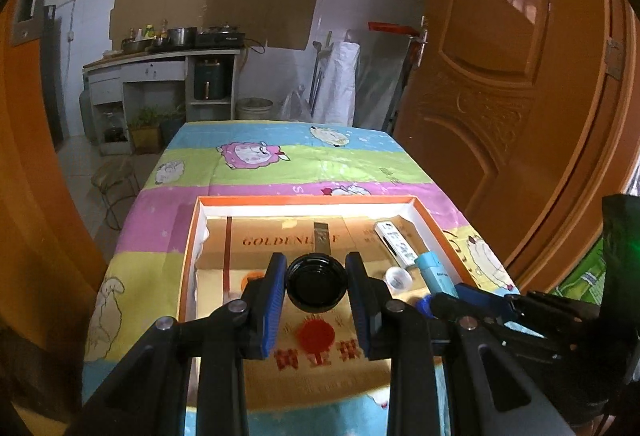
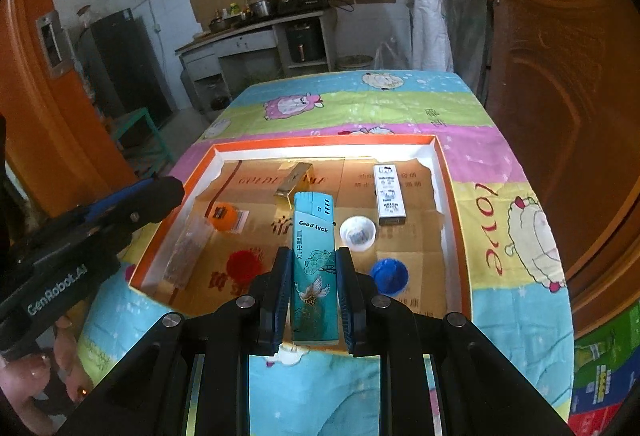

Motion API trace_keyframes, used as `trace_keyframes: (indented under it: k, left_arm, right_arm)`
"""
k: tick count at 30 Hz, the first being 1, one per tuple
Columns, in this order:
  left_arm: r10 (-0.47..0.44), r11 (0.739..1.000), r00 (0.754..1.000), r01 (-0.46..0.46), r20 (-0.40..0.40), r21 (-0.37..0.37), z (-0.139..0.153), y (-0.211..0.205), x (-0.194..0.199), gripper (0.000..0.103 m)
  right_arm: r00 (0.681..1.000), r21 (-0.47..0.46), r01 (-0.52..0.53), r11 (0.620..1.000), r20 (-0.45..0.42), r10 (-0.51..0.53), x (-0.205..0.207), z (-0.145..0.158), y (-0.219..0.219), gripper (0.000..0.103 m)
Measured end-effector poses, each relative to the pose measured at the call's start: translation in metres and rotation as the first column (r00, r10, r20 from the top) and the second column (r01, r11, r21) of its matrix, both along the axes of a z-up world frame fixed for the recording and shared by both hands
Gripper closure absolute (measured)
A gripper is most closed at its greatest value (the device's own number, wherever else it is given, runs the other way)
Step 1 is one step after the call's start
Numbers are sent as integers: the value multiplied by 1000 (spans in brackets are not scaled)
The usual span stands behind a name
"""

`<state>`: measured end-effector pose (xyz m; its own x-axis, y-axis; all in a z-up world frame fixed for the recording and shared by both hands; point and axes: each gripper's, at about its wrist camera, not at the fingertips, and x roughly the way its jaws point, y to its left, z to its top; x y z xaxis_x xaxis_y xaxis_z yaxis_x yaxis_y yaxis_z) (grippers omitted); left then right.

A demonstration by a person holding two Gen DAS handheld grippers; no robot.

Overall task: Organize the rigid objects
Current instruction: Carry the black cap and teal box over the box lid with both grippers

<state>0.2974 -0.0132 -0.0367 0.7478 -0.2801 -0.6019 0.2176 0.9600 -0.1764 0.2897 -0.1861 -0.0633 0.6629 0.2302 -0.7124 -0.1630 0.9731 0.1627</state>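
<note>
Orange door [image 1: 500,84], kitchen counter [image 1: 160,58]

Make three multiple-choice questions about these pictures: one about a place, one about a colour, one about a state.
1. Where does the blue cap lie?
A. inside the orange-rimmed box
B. on the bedsheet
C. on the floor

2. What colour is the lid in the left tongs?
A. white
B. black
C. orange

3. What do the right tongs do?
A. hang open
B. grip the teal lighter
C. grip a white cup

Key: 1 A, it lies on the box's cardboard floor; 2 B, the round lid looks glossy black; 3 B, both pads press the lighter's sides.
</note>
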Motion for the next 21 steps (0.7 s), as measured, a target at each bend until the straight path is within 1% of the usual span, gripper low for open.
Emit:
trace_keyframes:
  k: [15,21]
  left_arm:
    - [22,999,1000,-22,-22,26,-10,3,57,72]
    - [40,999,998,-39,-44,20,-15,9,77,72]
  right_arm:
    - [1000,6,-6,1000,-12,6,54,-11,-2,81]
    - [1000,6,-11,1000,-14,11,72,-15,1,81]
